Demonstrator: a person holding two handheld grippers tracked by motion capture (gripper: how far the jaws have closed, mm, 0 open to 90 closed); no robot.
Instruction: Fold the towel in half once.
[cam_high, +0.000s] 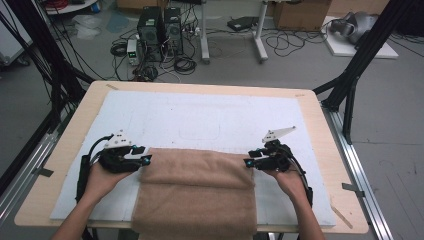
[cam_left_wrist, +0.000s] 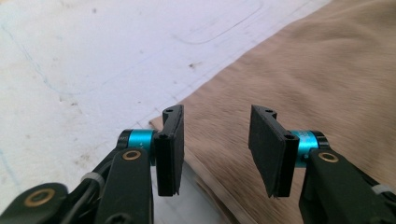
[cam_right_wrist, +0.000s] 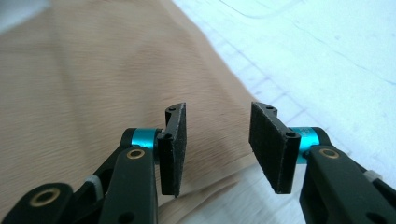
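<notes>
My left claw stands part open with nothing between its black pads, poised over the near left corner of the tan, fuzzy folded towel; my right claw matches it, jaws apart and empty, above the towel's opposite corner at the right of its gripper view. In the high view the left claw sits at the towel's upper left corner and the right claw at its upper right. I judge the towel soft and limp, light, and not at all fragile; its nap should give the pads good friction, so slipping is unlikely, but it will sag and drag wherever it is not held. The corners or the folded far edge look the best places to pinch, one per claw, catching every layer. The towel is a plain sandy brown, doubled over with a rounded fold along its far edge, lying low in the middle of the frame on the pale blue-white mat that covers the wooden table, its near end reaching the table's front edge.
</notes>
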